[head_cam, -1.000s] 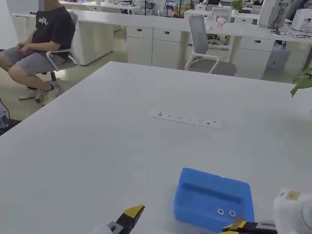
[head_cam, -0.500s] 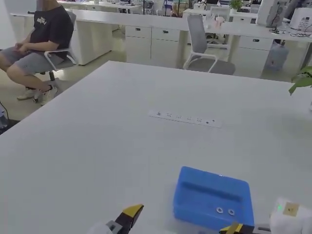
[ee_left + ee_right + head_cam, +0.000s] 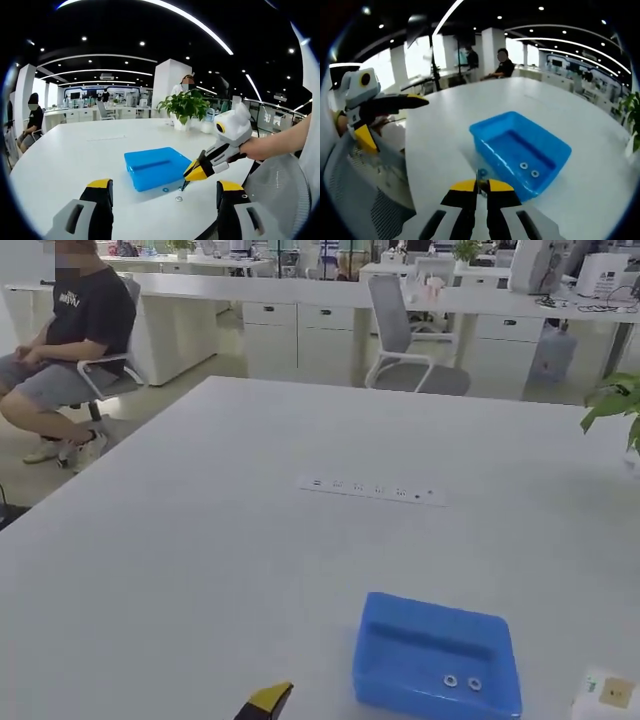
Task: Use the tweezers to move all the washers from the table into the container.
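- My right fingers [image 3: 462, 190]: yellow-tipped, dark-backed pads, closed flat against each other on the slim metal tweezers [image 3: 183, 186]. The thin tip of the tweezers sticks out past the yellow ends and slants down toward the tabletop [image 3: 200, 540].
- My left fingers [image 3: 100, 192]: the same yellow caps on grey bodies, spread wide apart and holding nothing. In the head view, one yellow tip shows at the lower edge, to the left of the container.
- Blue, rectangular plastic container [image 3: 437, 650]: smooth and glossy, with low walls and rounded corners. It is open at the top and stands flat on the matte white tabletop, between the two pairs of fingers.
- Small, flat, ring-shaped metal washers, inside the container: two [image 3: 523, 165] [image 3: 535, 174] lie side by side on the floor, near one wall. They are well beyond the tweezer tip.
- Washers loose on the tabletop: two more [image 3: 165, 189] [image 3: 178, 199] lie just outside the container's near wall. In the left gripper view the tweezer tip ends just beside them. I cannot tell whether it touches either one.
- White, flat, strip-shaped power strip [image 3: 372, 490]: lies farther along the tabletop, well apart from the container.
- Green, leafy potted plant [image 3: 186, 107]: stands on the tabletop beyond the container.
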Demonstrator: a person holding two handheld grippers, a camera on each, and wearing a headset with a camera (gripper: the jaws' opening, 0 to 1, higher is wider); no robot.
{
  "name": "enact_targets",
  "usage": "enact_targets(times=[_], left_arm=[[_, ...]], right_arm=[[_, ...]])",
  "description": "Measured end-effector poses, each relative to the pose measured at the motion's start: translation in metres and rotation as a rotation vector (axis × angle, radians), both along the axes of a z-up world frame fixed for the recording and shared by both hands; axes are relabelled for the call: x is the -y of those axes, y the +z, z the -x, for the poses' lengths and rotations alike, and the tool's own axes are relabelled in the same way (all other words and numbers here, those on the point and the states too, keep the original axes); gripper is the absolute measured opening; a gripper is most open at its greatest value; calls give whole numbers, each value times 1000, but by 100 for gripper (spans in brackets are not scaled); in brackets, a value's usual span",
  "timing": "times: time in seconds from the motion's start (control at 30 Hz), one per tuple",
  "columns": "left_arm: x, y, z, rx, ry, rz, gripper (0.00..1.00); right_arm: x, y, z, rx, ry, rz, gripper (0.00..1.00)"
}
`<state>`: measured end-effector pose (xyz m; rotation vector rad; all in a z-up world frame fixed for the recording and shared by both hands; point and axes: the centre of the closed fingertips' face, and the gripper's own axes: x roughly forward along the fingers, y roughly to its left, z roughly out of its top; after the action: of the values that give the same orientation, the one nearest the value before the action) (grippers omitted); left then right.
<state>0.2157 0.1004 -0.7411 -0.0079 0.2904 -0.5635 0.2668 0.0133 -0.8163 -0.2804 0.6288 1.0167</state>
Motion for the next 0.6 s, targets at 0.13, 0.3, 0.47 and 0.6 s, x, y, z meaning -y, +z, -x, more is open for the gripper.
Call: enact_targets(times=[0.13, 0.3, 0.47, 0.6], left_arm=[[2, 4, 0, 8, -8, 28, 87], [1, 4, -1, 11, -4, 26, 87], [-1, 4, -1, 14, 5, 29, 87], [-1, 4, -1, 10, 9, 26, 87]], right_arm=[[0, 0, 0, -1, -11, -1, 3], [-2, 0, -4, -12, -23, 2, 3], [-10, 0, -4, -46, -51, -16, 3], [-18, 9, -3, -62, -87, -86, 3]])
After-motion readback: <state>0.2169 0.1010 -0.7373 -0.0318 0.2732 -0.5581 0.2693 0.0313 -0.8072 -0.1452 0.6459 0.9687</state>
